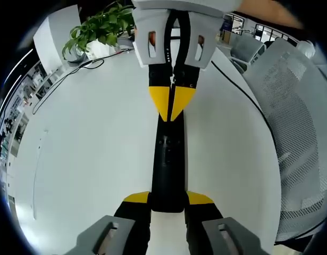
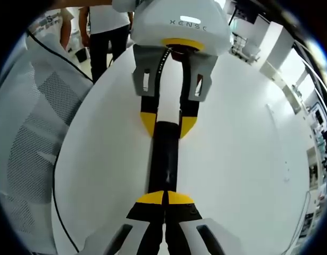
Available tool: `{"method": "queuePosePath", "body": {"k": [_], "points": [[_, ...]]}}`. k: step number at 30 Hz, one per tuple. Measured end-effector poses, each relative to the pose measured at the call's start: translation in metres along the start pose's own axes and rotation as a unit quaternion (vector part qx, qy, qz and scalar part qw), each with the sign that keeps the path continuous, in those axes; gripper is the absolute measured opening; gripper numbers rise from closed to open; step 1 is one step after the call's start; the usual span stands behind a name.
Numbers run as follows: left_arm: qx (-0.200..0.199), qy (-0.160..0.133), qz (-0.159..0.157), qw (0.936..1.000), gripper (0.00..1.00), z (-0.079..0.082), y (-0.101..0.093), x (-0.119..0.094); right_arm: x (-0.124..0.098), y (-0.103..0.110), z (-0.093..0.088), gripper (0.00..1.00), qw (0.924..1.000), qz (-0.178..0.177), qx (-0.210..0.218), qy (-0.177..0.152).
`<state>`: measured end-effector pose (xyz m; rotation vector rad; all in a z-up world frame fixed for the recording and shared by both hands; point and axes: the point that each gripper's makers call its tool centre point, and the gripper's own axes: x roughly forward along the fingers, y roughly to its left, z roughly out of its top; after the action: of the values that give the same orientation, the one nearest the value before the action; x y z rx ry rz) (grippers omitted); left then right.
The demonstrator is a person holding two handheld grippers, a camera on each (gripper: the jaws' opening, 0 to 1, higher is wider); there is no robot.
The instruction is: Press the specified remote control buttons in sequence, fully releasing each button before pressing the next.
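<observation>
Left gripper view looks along the left gripper [image 1: 167,201], whose yellow-tipped jaws stand either side of the near end of a long black remote control [image 1: 168,159], gripping it at its edges. The remote lies flat on the white worktop [image 1: 89,159], running straight away from the camera. At its far end the right gripper [image 1: 173,101] comes in from the top, its two yellow tips drawn together into a single point that rests on the remote's upper face, near the buttons; whether it is actually touching the surface I cannot tell. A potted green plant [image 1: 99,26] stands at the far edge of the worktop with a dark cable [image 1: 67,77] trailing beside it, and a grey mesh chair [image 1: 296,122] sits off to the right. Right gripper view shows the same from the other end: the right gripper [image 2: 165,198] has its jaws closed, tips meeting over the remote control [image 2: 164,154], and the left gripper [image 2: 168,121] opposite clasps the remote between its jaws. A person [image 2: 107,26] stands beyond the worktop [image 2: 237,159], near a mesh chair [image 2: 35,122].
</observation>
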<state>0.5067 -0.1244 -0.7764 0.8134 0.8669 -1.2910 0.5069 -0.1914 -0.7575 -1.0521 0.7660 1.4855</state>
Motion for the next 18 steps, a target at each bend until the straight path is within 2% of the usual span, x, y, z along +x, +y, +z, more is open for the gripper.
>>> {"method": "queuePosePath", "body": {"k": [18], "points": [[-0.001, -0.007, 0.0, 1.0, 0.23, -0.0001, -0.0003, -0.0004, 0.0092, 0.0015, -0.0025, 0.0, 0.9999, 0.009, -0.002, 0.008]]}}
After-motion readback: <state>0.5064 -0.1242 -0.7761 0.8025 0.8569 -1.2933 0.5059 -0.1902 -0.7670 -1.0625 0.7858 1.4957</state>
